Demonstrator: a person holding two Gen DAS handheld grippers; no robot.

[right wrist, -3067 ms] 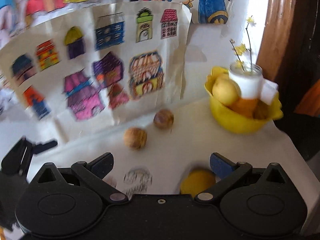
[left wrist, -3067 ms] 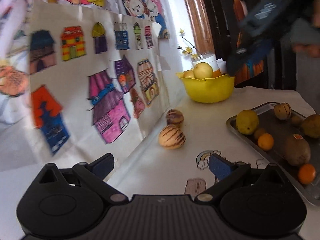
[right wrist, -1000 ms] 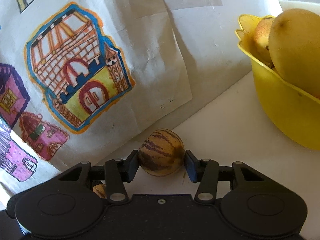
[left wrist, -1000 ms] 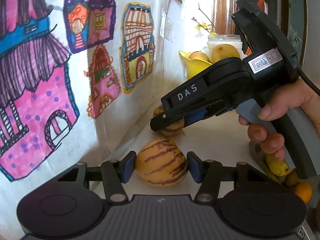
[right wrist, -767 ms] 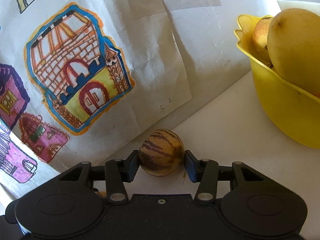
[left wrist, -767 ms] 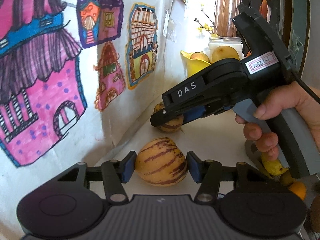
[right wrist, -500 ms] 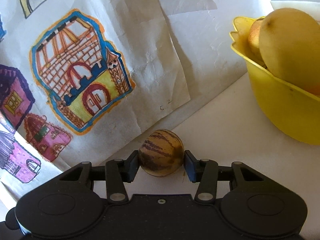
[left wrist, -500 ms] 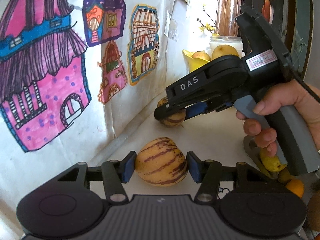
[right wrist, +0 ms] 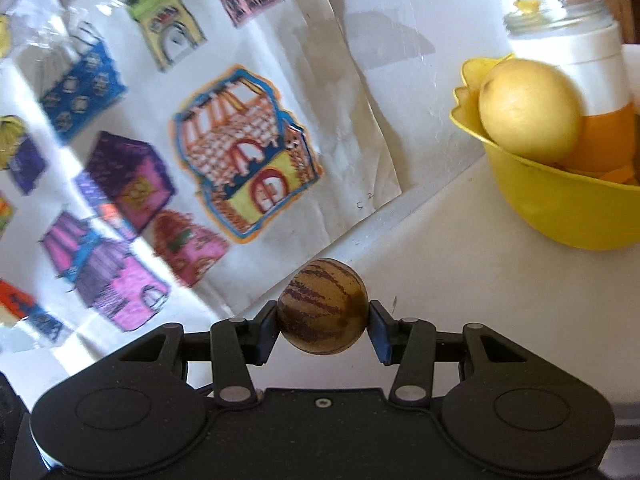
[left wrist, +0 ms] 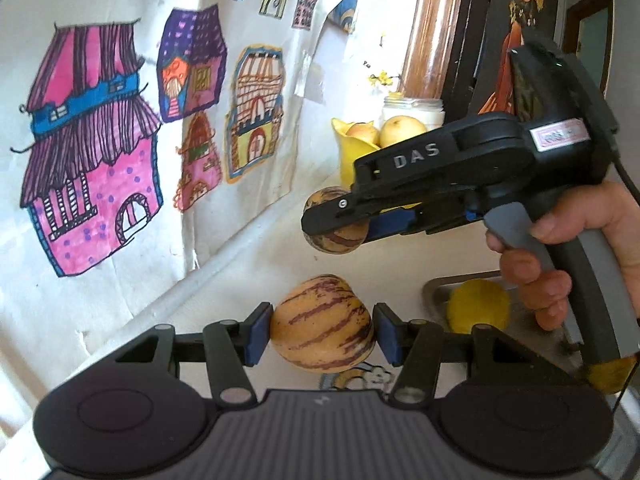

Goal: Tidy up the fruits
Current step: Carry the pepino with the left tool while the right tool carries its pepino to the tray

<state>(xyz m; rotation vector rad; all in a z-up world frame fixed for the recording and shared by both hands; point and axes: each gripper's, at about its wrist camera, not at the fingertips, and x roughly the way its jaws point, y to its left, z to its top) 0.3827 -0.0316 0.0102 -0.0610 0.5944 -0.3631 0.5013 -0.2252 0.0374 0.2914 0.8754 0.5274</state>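
My left hand-held gripper (left wrist: 322,330) is clamped on a larger striped fruit (left wrist: 322,323), pale orange with purple streaks; both blue pads press its sides and it sits clear above the white tabletop (left wrist: 256,248). My right hand-held gripper (right wrist: 323,328) is clamped on a smaller striped fruit (right wrist: 322,306), rounder and browner, likewise pinched between both pads and off the tabletop surface.

In the left wrist view, my right hand (left wrist: 568,248) grips the grey handle of the right tool, which crosses the frame from the right, its tip at the middle holding the smaller fruit, farther off than the larger one and a little to its right.

A yellow bowl (right wrist: 560,208) stands on the tabletop at the far right, near the wall. It contains a pale yellow round fruit (right wrist: 528,108) and an orange fruit (right wrist: 604,140). A glass jar (right wrist: 576,40) with a white band and yellow flower sprigs stands just behind the bowl.

A metal tray (left wrist: 436,286) lies at the right of the tabletop; a yellow fruit (left wrist: 478,307) rests in its near-left corner. The rest of the tray is hidden behind my right hand and the tool.

Paper sheets with coloured house drawings (left wrist: 96,168) cover the wall along the left.
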